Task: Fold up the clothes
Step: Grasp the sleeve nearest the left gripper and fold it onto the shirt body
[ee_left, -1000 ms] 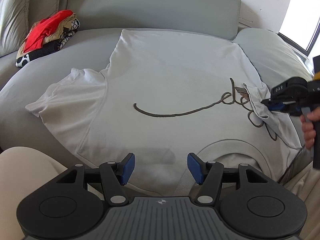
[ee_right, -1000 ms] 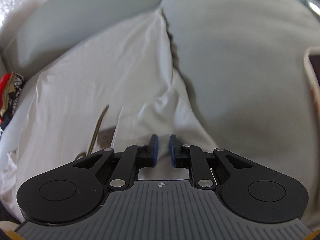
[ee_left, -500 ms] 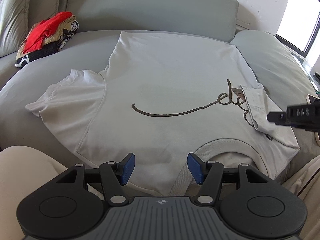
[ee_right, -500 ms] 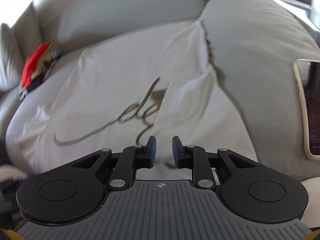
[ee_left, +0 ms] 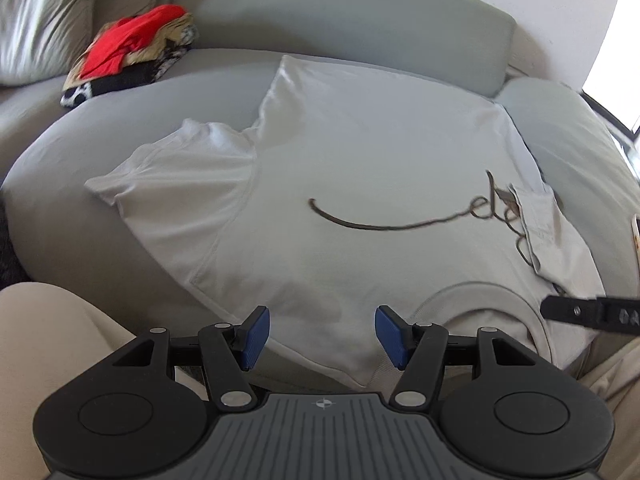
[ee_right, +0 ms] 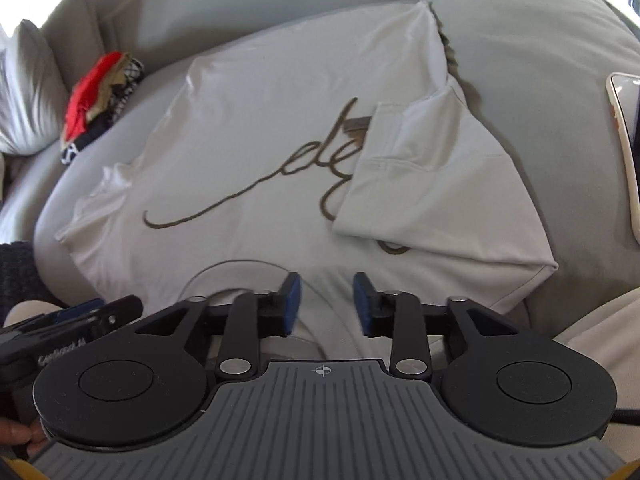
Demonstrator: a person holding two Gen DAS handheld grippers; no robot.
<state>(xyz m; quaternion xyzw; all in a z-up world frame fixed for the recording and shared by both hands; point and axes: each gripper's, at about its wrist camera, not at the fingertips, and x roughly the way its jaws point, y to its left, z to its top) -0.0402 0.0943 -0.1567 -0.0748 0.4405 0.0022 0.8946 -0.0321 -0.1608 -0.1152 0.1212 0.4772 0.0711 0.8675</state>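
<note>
White T-shirt (ee_left: 360, 168) of soft, matt knit cloth with a ribbed collar band and a dark matt script print (ee_right: 256, 188), spread on a sofa (ee_left: 360, 32) upholstered in smooth, matt grey fabric. Left hand-held gripper (ee_left: 322, 338) and right hand-held gripper (ee_right: 326, 304) in matt black plastic with ribbed grey housings, bright metal pivot pins and finely textured blue fingertip pads (ee_left: 256, 336). Phone (ee_right: 626, 140) with a glossy screen and a smooth pale case.

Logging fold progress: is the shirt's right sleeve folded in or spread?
Folded in: the right sleeve lies over the shirt, covering the script's end.
</note>
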